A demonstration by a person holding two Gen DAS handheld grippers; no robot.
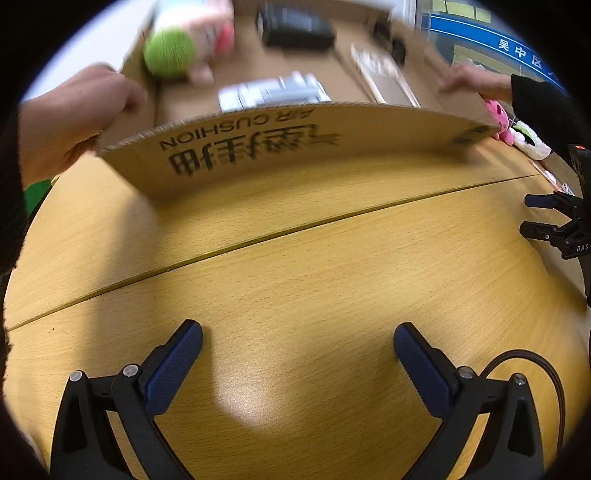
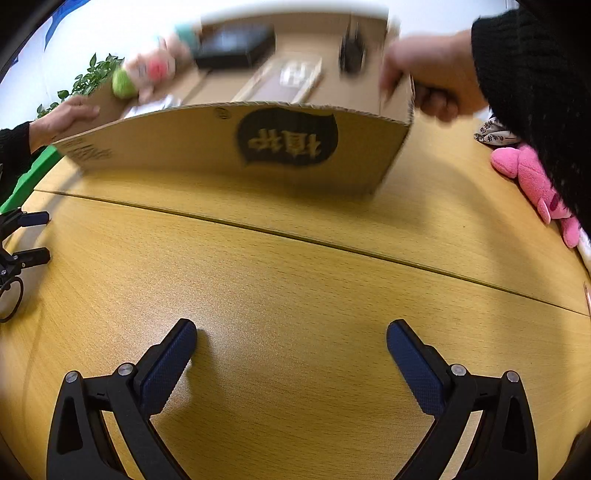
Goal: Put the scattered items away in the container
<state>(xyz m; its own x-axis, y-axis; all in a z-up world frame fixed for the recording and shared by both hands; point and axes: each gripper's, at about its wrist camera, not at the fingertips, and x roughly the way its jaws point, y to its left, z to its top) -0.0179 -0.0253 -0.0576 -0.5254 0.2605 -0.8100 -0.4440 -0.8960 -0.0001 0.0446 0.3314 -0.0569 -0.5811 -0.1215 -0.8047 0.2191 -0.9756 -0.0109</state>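
A cardboard box (image 1: 280, 147) tilts toward me on the wooden table (image 1: 295, 280), held at both ends by two bare hands (image 1: 74, 110). It looks motion-blurred. Inside lie a green ball (image 1: 168, 53), a pink plush (image 1: 207, 33), a black box (image 1: 295, 26), a white grey device (image 1: 273, 90) and a flat carton (image 1: 384, 74). The box also shows in the right wrist view (image 2: 236, 144), with a hand (image 2: 428, 77) gripping its right end. My left gripper (image 1: 297, 341) is open and empty over bare table. My right gripper (image 2: 291, 338) is open and empty too, and also shows in the left wrist view (image 1: 535, 218).
A pink plush toy (image 2: 532, 181) and a white printed pouch (image 2: 491, 131) lie at the table's right edge. A pink and a white plush (image 1: 517, 129) show beyond the box. A green plant (image 2: 88, 77) stands at the back left. A table seam (image 1: 258, 240) crosses the top.
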